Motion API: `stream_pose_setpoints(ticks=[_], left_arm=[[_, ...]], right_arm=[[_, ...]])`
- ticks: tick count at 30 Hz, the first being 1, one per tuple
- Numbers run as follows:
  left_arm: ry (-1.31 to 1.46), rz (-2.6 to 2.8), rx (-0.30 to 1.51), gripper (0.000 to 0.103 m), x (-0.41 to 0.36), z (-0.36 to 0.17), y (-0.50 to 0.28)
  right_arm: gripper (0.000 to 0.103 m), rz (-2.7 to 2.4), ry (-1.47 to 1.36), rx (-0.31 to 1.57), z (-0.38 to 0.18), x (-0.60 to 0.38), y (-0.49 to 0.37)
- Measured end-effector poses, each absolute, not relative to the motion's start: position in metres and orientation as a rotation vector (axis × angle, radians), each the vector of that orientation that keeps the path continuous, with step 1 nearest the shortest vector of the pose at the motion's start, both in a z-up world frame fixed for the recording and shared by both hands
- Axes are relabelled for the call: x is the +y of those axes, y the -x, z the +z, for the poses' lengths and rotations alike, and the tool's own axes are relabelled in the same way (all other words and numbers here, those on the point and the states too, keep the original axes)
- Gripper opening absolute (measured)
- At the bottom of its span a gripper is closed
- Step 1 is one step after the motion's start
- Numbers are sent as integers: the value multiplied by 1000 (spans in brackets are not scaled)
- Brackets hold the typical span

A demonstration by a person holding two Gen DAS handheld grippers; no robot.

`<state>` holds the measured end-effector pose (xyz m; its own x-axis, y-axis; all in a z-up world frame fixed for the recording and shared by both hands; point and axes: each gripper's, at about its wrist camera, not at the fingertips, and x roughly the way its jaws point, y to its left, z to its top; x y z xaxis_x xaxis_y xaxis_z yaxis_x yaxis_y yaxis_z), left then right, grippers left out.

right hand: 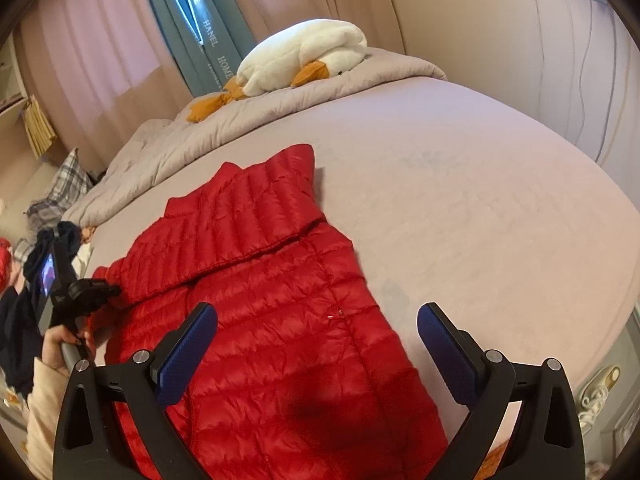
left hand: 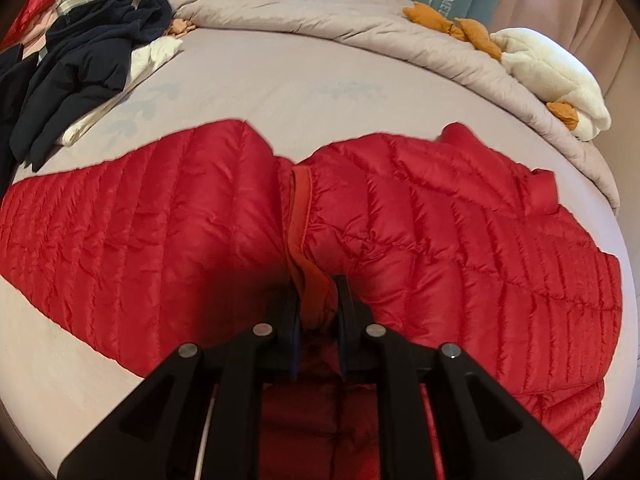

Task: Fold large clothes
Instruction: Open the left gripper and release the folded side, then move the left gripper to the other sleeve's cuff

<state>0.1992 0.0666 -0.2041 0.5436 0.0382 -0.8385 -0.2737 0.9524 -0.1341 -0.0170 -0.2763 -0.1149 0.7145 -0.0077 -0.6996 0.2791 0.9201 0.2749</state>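
Observation:
A red quilted down jacket lies spread across the bed, one sleeve stretched to the left and the body bunched to the right. My left gripper is nearly closed on its orange-red edge band, and that fabric fills the narrow gap between the fingers. From the right wrist the jacket lies flat with one panel folded over. A hand holds the left gripper at the jacket's left edge. My right gripper hovers over the jacket's near part, open wide, nothing between its blue pads.
A pile of dark clothes on white fabric sits at the far left of the bed. A rumpled grey duvet and a white plush goose line the far side. Bare sheet stretches right of the jacket.

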Motion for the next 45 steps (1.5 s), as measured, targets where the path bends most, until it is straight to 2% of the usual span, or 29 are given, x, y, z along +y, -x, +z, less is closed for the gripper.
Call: stream_pose_setpoints(ticks=[4, 10, 12, 15, 17, 19, 22, 29, 35, 45], left_arm=[[270, 198, 991, 20, 69, -209, -197], [302, 176, 1005, 34, 71, -199, -186], [323, 168, 1005, 42, 72, -194, -178], [327, 149, 992, 63, 70, -180, -165], [308, 137, 965, 84, 69, -165, -153], [293, 125, 923, 87, 70, -151, -142], [276, 117, 860, 101, 74, -121, -118], [314, 89, 704, 103, 93, -56, -62], [359, 122, 614, 103, 114, -25, -19], [426, 284, 604, 103, 161, -31, 25]], right_arm=[[99, -170, -371, 761, -114, -275, 18], [99, -167, -360, 759, -111, -272, 20], [100, -164, -349, 760, -110, -270, 19], [99, -154, -342, 763, -108, -266, 18], [99, -136, -335, 760, -105, -261, 17], [99, -124, -323, 750, -100, -256, 18], [99, -103, -309, 723, -89, -247, 19], [99, -34, -229, 623, -53, -219, 19], [100, 38, -136, 541, -21, -196, 16], [102, 202, -107, 473, 16, -165, 7]])
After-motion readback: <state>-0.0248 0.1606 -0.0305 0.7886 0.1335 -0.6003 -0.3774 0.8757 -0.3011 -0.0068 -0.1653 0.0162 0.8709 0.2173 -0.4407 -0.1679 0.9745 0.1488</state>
